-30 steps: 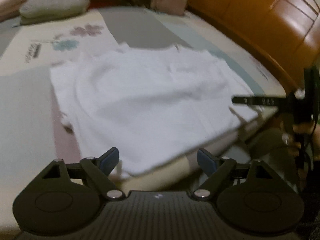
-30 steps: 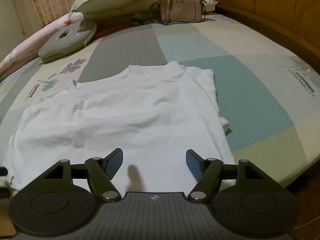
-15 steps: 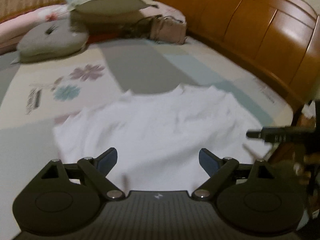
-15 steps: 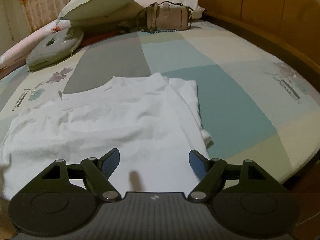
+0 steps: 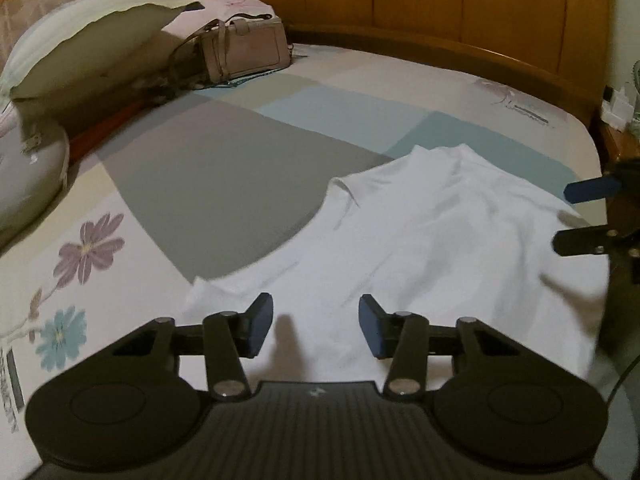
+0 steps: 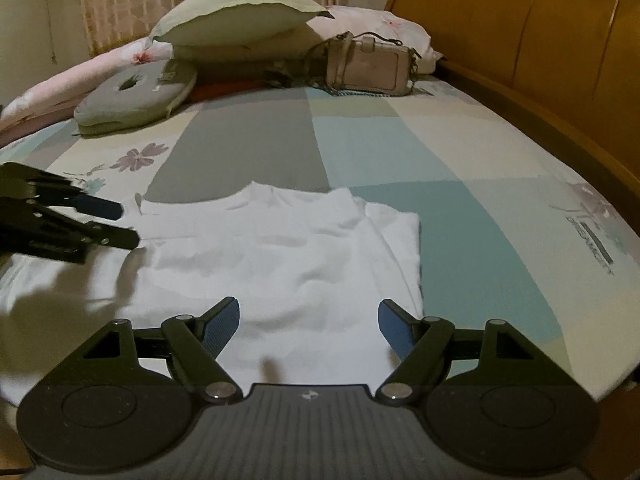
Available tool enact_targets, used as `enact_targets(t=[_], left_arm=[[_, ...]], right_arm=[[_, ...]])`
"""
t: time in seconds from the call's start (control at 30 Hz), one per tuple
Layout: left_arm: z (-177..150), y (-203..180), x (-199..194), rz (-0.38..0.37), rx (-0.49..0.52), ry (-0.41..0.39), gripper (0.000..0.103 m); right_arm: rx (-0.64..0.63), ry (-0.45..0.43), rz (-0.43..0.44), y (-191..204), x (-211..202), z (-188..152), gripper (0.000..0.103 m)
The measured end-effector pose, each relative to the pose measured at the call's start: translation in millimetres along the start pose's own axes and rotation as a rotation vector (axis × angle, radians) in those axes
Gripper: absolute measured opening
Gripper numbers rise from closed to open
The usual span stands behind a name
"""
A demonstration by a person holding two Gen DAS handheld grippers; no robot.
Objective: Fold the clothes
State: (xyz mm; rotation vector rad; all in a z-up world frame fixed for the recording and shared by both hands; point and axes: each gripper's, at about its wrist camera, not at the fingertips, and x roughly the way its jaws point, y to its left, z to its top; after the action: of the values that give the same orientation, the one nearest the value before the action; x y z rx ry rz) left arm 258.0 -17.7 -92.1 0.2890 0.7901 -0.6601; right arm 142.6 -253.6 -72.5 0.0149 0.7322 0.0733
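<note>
White shirt [image 6: 288, 256] lies flat near the bed's [image 6: 460, 152] front edge, right sleeve folded in, both grippers released and holding nothing: left gripper [image 5: 316, 330] over its left side, right gripper [image 6: 309, 328] over its hem.

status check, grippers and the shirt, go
Left gripper open, empty, over the shirt's edge. Right gripper open, empty. White cotton t-shirt partly folded on the patchwork bedsheet. Nothing in the way.
</note>
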Motion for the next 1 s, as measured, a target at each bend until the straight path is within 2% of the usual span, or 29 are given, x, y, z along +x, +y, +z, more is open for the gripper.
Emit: enact_targets(t=[0.03, 0.1, 0.23, 0.3, 0.33, 0.37, 0.43, 0.5, 0.57, 0.6, 0.67, 0.73, 0.87, 1.0], left_arm=[[1.1, 2.0, 3.9, -0.002, 0.013, 0.005, 0.04], [3.4, 5.9, 11.7, -0.007, 0.038, 0.015, 0.04], [1.8, 20.7, 25.5, -0.074, -0.006, 0.053, 0.04], [0.1, 23.7, 27.7, -0.095, 0.003, 0.054, 0.041], [-0.2, 24.7, 28.9, -0.099, 0.012, 0.052, 0.046], [0.3, 26.5, 30.5, -0.097, 0.009, 0.053, 0.056], [1.2, 29.6, 32.7, -0.092, -0.009, 0.058, 0.058], [1.9, 27.6, 31.8, -0.099, 0.0, 0.061, 0.051], [3.0, 21.7, 28.0, -0.101, 0.015, 0.056, 0.031], [3.4, 18.5, 26.5, -0.094, 0.025, 0.053, 0.029], [3.8, 11.5, 24.3, -0.067, 0.05, 0.045, 0.013], [4.2, 4.6, 22.2, -0.04, 0.075, 0.036, 0.005], [12.3, 9.7, 18.4, 0.002, 0.056, 0.003, 0.003], [15.1, 18.1, 28.2, 0.002, 0.027, 0.022, 0.005]], right_arm=[[0.0, -0.003, 0.006, 0.2, 0.8, 1.1, 0.081], [0.001, -0.009, 0.018, 0.6, 2.5, 3.3, 0.081], [0.003, 0.001, 0.042, 2.5, 11.4, 3.3, 0.081], [-0.001, 0.011, 0.046, 4.6, 15.3, 2.2, 0.081], [-0.004, 0.016, 0.049, 5.5, 17.1, 1.4, 0.081], [-0.004, 0.02, 0.052, 6.1, 18.7, 0.7, 0.081], [-0.004, 0.027, 0.055, 7.3, 20.3, -0.4, 0.081], [-0.01, 0.031, 0.057, 8.5, 20.3, -1.7, 0.081], [-0.019, 0.025, 0.053, 9.2, 18.5, -1.9, 0.081], [-0.023, 0.021, 0.05, 9.5, 17.4, -1.8, 0.081], [-0.026, 0.016, 0.048, 9.5, 15.9, -1.7, 0.081], [-0.022, 0.016, 0.053, 9.6, 15.2, -1.9, 0.081], [-0.029, 0.007, 0.056, 9.7, 12.8, -2.4, 0.081], [-0.011, 0.005, 0.06, 7.3, 12.3, -2.5, 0.081]])
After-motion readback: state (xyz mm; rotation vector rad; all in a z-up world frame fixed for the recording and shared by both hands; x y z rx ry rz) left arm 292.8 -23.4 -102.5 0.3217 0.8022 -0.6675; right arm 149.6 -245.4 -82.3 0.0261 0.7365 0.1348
